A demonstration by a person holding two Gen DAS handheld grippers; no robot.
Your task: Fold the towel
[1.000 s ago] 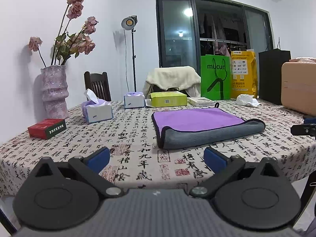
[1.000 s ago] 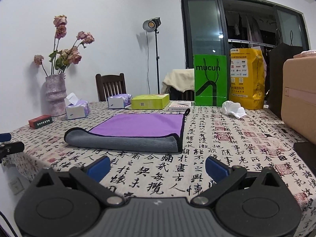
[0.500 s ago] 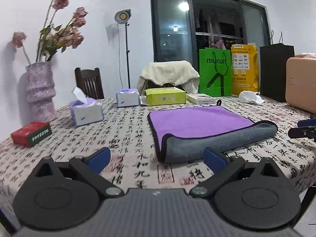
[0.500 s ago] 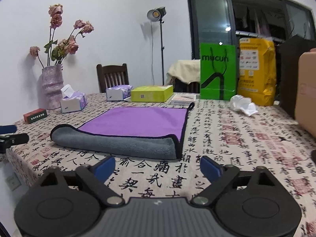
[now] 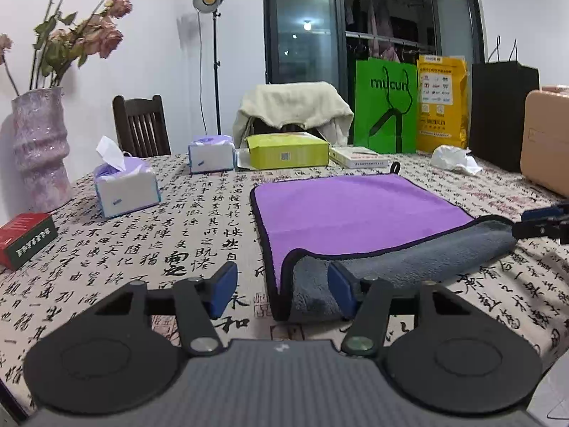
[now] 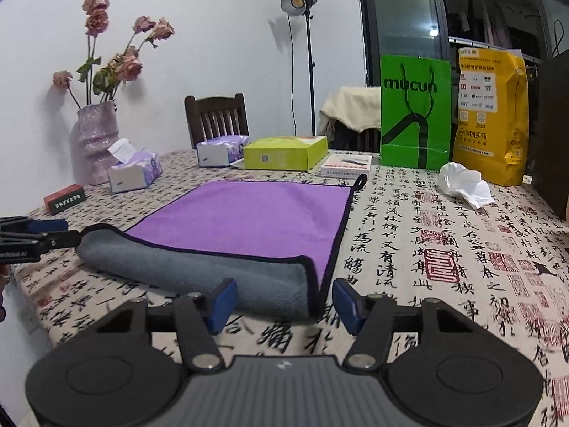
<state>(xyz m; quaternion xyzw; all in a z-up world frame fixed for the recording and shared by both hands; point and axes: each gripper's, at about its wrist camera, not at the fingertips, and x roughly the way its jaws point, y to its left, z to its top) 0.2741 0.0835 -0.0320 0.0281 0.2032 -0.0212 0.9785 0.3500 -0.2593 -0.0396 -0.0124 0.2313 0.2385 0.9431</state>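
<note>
The table (image 5: 117, 249), under a calligraphy-print cloth, fills the middle of both views. At its center lies the towel (image 5: 355, 210), purple side up, its near edge rolled over to show a grey band across the lower middle of each frame.

The left gripper (image 5: 282, 290) sits at the bottom center of its own view, jaws spread, framing the towel's near left corner. The right gripper (image 6: 284, 302) is likewise spread around the near right corner. Whether either touches the cloth, I cannot tell.

Only the left view shows the tan case (image 5: 547, 142) at the right edge. Only the right view shows all the flowers (image 6: 117, 53) in the vase (image 6: 96, 142), upper left. Both show 2 tissue boxes.
</note>
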